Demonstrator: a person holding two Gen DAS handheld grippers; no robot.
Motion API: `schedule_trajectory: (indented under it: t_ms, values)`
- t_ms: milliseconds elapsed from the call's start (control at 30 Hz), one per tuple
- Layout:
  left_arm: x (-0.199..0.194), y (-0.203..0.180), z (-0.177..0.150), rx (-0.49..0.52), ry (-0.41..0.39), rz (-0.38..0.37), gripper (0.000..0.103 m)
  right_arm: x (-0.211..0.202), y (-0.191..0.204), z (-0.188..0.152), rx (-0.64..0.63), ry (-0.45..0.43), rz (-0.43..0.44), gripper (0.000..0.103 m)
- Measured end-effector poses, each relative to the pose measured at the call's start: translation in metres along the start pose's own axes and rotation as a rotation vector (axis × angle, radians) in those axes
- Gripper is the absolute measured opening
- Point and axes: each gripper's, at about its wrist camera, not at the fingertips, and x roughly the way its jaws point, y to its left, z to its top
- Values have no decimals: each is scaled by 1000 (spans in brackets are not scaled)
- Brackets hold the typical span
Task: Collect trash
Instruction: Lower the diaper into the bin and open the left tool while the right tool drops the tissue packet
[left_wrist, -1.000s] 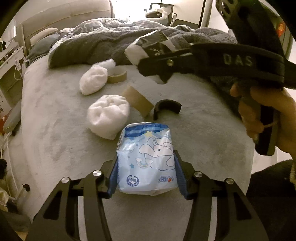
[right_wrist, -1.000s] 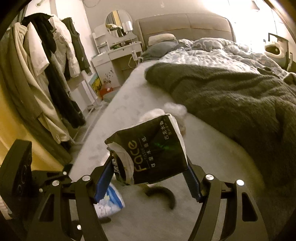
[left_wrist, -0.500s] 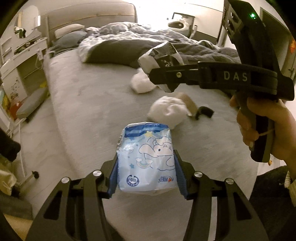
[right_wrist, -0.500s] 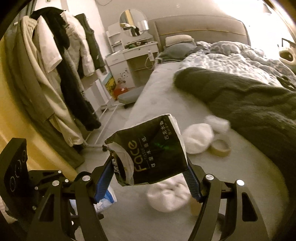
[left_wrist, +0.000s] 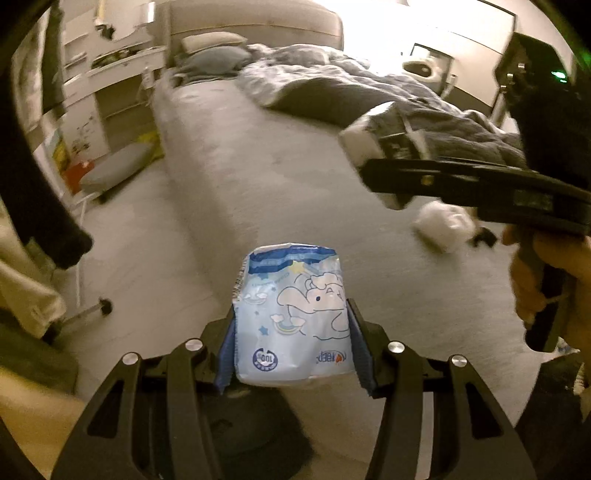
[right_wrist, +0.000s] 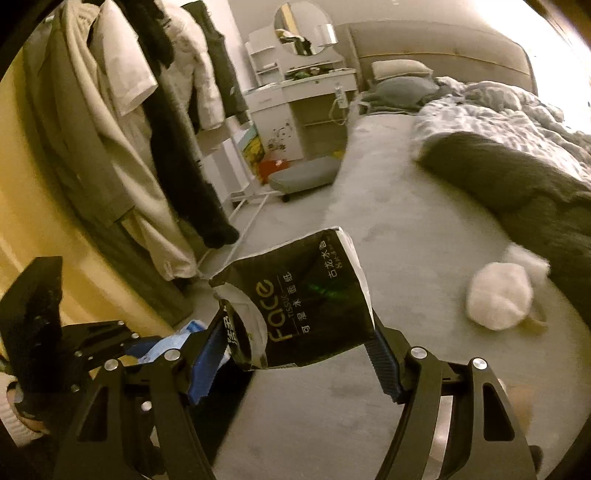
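My left gripper (left_wrist: 293, 350) is shut on a blue-and-white tissue packet (left_wrist: 291, 317) with a cartoon print, held above the bed's edge. In the right wrist view my right gripper (right_wrist: 295, 354) is shut on a black "Face" tissue packet (right_wrist: 299, 302). That black packet (left_wrist: 384, 136) and the right gripper's body show at the right of the left wrist view, with a hand on the handle. The blue packet (right_wrist: 184, 332) and left gripper appear at the lower left of the right wrist view. A crumpled white tissue wad (right_wrist: 498, 299) lies on the bed; it is blurred (left_wrist: 443, 225) in the left wrist view.
The grey bed (right_wrist: 424, 229) carries a dark blanket (right_wrist: 517, 184) and a rumpled duvet. Clothes hang on a rack (right_wrist: 147, 129) at the left. A white dresser with a round mirror (right_wrist: 303, 92) and a low grey stool (right_wrist: 303, 177) stand beside the bed. A dark round object sits below my left gripper.
Both grippers have swung left, away from the bed's middle, each keeping its packet. The tissue wads, cardboard tube and tape roll have slid toward the right of both views.
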Motion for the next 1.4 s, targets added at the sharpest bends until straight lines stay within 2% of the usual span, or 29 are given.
schedule_trajectory:
  t_ms: [333,633,1067,1200,1267,1400]
  values:
    - [13,52,-27,-102,84,49,56,39,43,1,-39,53,58,72]
    - [29,98,-67,-205,203,71,56,76,78,-7,-88,129,98,72]
    - [54,147,-132,-350,418,9,56,130,119,-25,-141,248,133,72]
    - [55,154,-146,-366,453,-3,59,146,126,-34,-153,294,135,72]
    - [53,154,-149,-364,458,-18,71,153,128,-38,-158,313,134,72]
    - [41,158,-147,-373,433,-29,77,167,133,-50,-170,359,122,72]
